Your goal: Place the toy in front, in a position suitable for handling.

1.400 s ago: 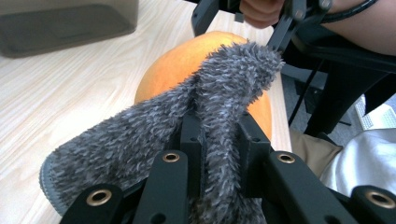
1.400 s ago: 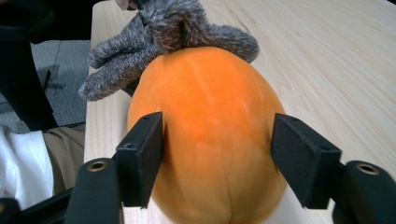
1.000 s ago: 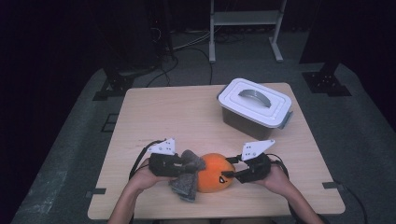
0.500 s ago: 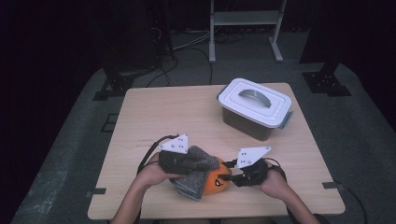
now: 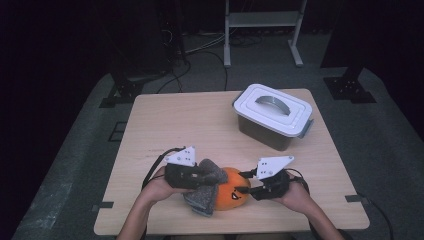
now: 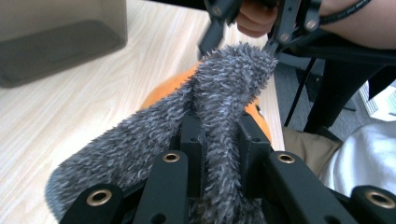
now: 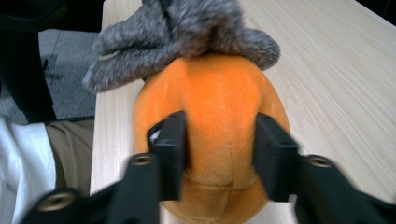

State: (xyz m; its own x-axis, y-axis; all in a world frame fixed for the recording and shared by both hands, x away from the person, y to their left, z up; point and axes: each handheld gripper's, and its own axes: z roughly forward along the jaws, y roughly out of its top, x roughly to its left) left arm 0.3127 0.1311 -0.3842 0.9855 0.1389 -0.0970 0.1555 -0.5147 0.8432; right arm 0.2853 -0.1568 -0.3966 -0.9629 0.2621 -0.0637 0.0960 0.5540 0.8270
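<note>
Grey fuzzy cloth being worked over an orange plush pumpkin at the bench's near edge.

The left tool (image 5: 207,177) is clamped on a fold of the grey cloth (image 6: 224,93), lifting it so it drapes over the plush pumpkin (image 7: 215,116); the right tool (image 5: 246,189), its jaws just reopening, pinches the pumpkin's side to steady it. Both forearms lie low, tools level and facing each other across the bench (image 5: 170,125). The lidded box (image 5: 272,116) stands well apart.

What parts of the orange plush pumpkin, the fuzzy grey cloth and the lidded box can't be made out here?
- Orange plush pumpkin: high view, its left side is hidden under the fuzzy grey cloth.
- Pumpkin's face: right gripper view, turned away from the camera; the right gripper covers its sides.
- White-lidded plastic box: high view, the closed lid hides any contents.
- Cloth's lower end: left gripper view, cut off by the left gripper.
</note>
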